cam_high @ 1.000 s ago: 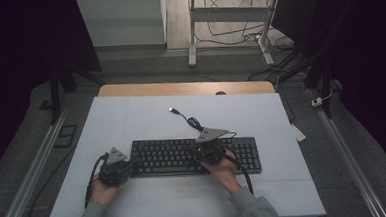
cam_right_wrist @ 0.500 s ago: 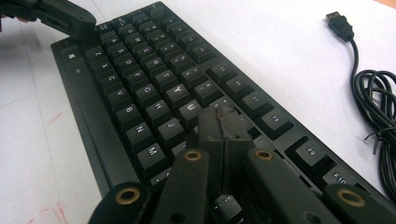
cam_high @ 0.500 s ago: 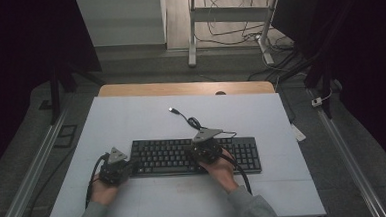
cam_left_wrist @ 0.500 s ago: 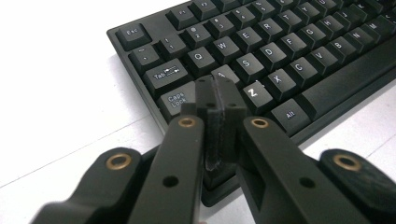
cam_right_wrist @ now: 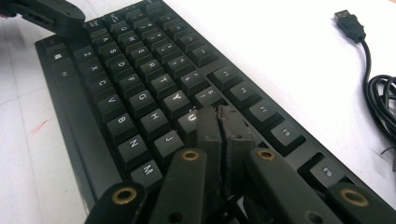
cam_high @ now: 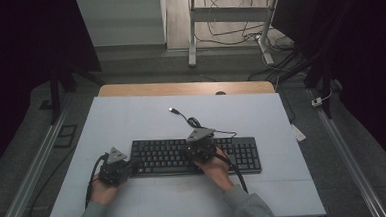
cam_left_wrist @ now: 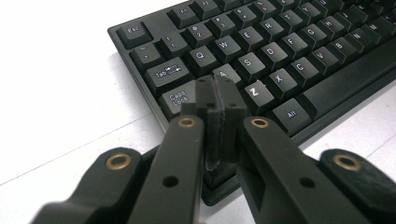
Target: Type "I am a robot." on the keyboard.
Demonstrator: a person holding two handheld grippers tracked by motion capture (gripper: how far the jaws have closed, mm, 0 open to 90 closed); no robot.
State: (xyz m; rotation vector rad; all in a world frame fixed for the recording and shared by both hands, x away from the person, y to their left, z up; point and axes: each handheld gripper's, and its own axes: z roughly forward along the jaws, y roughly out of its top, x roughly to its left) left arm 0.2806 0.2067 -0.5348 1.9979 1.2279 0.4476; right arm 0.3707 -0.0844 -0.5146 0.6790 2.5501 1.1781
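A black keyboard (cam_high: 243, 156) lies across the middle of the white table (cam_high: 131, 121). My left gripper (cam_high: 132, 166) is at the keyboard's left end. In the left gripper view, the left gripper (cam_left_wrist: 215, 85) is shut, its tips just over the A and Caps Lock keys of the keyboard (cam_left_wrist: 280, 46). My right gripper (cam_high: 195, 149) is over the middle of the keys. In the right gripper view, the right gripper (cam_right_wrist: 219, 113) has its tips by the U key of the keyboard (cam_right_wrist: 140, 93). Its jaws have just been opening a hair, the pads still almost together, nothing between them.
The keyboard's black cable (cam_high: 195, 122) coils behind it and ends in a loose USB plug (cam_high: 172, 110), with the USB plug (cam_right_wrist: 349, 22) also at the top right of the right gripper view. A wooden strip (cam_high: 185, 89) edges the table's far side. Metal rails (cam_high: 29, 172) flank the table.
My right gripper has shifted a little to the left over the keys. The left gripper has stayed where it was.
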